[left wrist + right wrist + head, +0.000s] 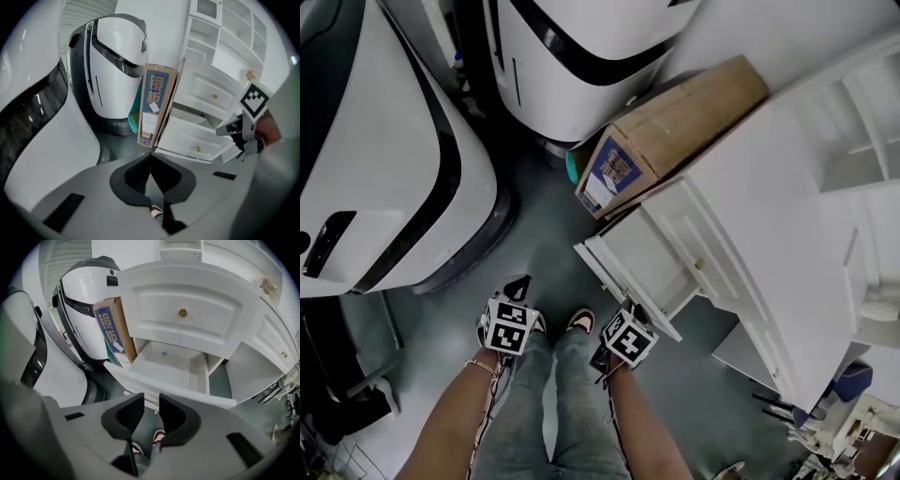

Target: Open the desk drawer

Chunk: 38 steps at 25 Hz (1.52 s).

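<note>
Right gripper [151, 399] is loose: jaws parted with a clear gap, nothing in it, and through the gap you just see the person's shoes [158, 437] on the grey-green floor [220, 376]. Left gripper [150, 157] is clenched, tips touching, holding nothing. Both hang low in front of the person's legs, and the right one is close to the front edge of the drawer [168, 369] without touching it. That's the lower drawer, and it's pulled well out of the white desk [243, 366], open and looking bare inside. It sits right below the curved panel with the small brass knob [183, 312]. Against the desk's left side leans a tall cardboard box [112, 329] with a blue printed label. Past the box is a big white machine [84, 301] with a black stripe, standing on the floor.
</note>
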{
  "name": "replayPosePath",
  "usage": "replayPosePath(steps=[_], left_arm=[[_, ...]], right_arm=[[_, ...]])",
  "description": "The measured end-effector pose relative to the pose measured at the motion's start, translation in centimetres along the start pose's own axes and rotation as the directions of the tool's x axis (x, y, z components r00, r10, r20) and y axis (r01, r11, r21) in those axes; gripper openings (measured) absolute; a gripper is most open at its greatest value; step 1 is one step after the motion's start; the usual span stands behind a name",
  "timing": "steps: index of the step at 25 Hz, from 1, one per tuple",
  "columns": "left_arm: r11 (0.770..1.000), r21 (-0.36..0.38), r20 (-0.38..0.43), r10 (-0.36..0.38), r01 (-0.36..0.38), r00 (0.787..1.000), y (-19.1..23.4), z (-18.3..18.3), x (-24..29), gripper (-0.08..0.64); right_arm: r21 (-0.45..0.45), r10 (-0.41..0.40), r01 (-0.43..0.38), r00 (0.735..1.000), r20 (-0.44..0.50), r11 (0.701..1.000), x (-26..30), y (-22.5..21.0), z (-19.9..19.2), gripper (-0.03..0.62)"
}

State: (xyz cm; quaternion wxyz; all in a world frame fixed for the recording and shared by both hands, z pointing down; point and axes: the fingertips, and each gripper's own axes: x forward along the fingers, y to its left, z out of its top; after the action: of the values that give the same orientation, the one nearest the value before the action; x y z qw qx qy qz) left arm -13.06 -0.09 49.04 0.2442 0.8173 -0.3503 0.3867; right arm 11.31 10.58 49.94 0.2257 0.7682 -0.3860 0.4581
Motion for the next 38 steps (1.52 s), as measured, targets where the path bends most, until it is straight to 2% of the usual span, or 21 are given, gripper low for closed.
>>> replayPosePath(steps=[10,18,21,28,38], left_arm=[[1.0,0.021,0.065,-0.021,0.02,0.998,-1.4,6.9,-4.1,0.015],[1.0,-0.011,0.095,-0.027,0.028,0.995,-3.6,10.9,-5.6,0.015],[0.999,0.014,0.093,-0.051,0.05,0.994,-5.1,12.2,-5.4,0.015],[0.988,0.124,0.043,-0.103,0.097,0.994,-8.4,13.8,-4.1,0.015],[0.991,0.102,0.053,-0.088,0.083,0.995,-9.3,17.4,-1.2,0.015]], right_arm=[[0.07,0.012,-0.017,0.998,0.059,0.997,-5.5,-0.8,4.2,0.112],[0.117,-0.019,0.011,0.997,0.072,0.993,-8.4,-3.3,6.3,0.11],[0.115,-0.015,0.007,0.997,0.073,0.993,-8.4,-3.8,7.1,0.11],[0.124,0.0,-0.01,0.997,0.077,0.992,-7.0,-4.5,9.7,0.112],[0.132,0.02,-0.028,0.998,0.063,0.991,-4.1,-5.4,13.5,0.112]])
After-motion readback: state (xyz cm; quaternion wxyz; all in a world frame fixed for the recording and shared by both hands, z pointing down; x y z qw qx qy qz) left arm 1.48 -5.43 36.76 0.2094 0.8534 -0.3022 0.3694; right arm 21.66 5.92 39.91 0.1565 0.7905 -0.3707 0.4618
